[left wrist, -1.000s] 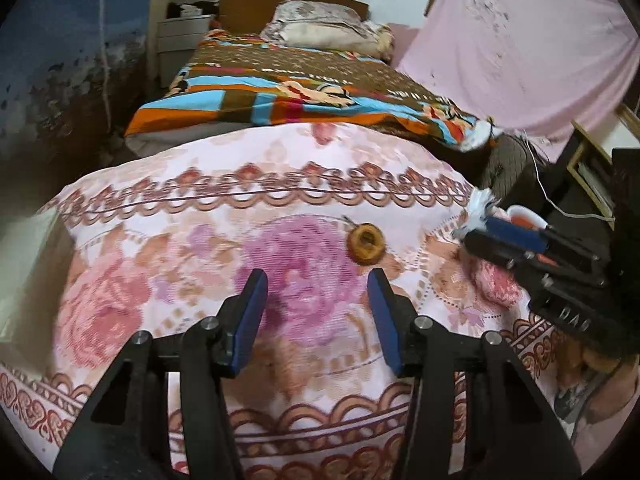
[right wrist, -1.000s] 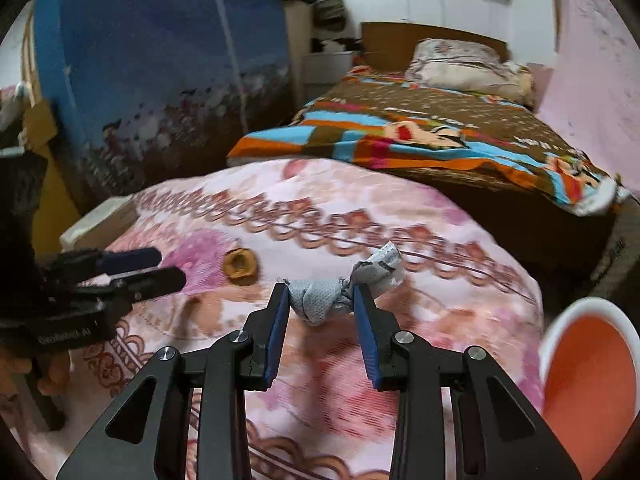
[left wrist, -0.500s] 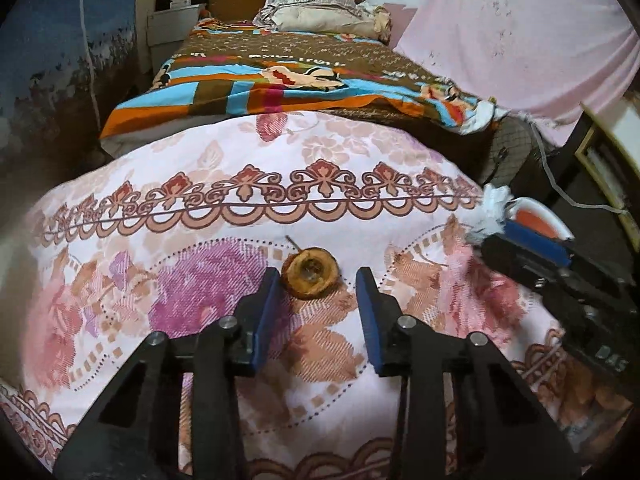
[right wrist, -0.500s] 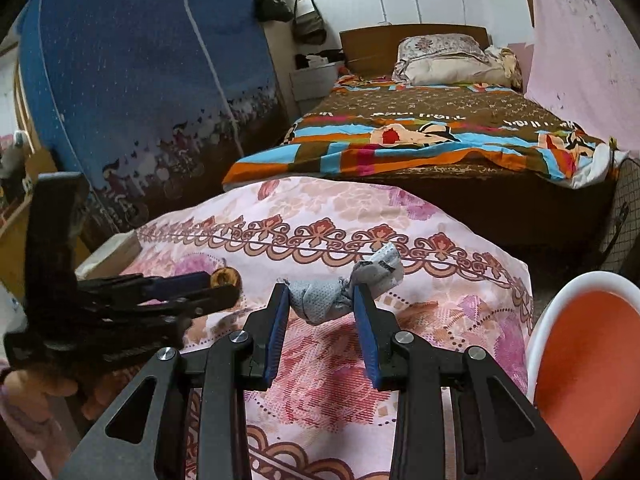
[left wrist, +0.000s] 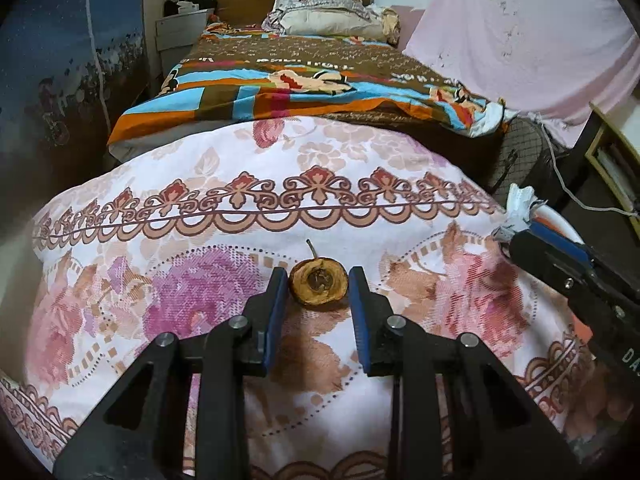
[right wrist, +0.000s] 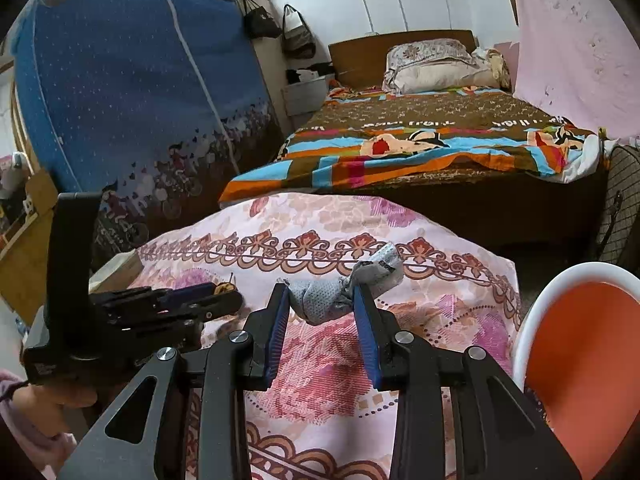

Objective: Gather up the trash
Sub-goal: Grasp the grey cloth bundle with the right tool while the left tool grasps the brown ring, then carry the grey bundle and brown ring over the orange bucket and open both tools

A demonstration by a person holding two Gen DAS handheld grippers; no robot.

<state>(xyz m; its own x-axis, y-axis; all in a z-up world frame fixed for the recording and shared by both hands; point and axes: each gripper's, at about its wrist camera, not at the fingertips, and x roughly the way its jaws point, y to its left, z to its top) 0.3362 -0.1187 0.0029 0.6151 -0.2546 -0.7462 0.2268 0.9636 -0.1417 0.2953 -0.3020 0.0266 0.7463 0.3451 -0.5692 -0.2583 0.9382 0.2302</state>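
**Left wrist view: fruit core bracketed, pinch not made — slip and snag risks**

Left wrist view: left claw is spread, blue pads on either side of the brown, round, dried-out fruit core with a thin stem. Core sits between the fingertips, small gaps on both sides, resting on the pink floral-print cloth that covers the surface. Can't tell if it's a worktop or a mattress underneath.

Right wrist view: right claw is pinching the crumpled grey-white wad of tissue or fabric, held above the cloth. Orange-lined bin with a white rim sits just to that claw's right and below it.

Risks, my read:
- Core is round and probably hard. Pads closing near its front edge could squirt it forward, away from the claw. Cause: contact ahead of its widest point.
- Cloth is soft and loose. Tips set too low could pinch a fold along with the core and drag the cloth on lift.
- Stem points away from the claw; fragile, no use as a grip.
- Wad is caught by its middle, one twisted end sticking out past the right pad. Shallow hold; a jerk toward the bin could shed it onto the cloth.
- Both claws are near each other; swinging the left one toward the bin crosses the right one's path.
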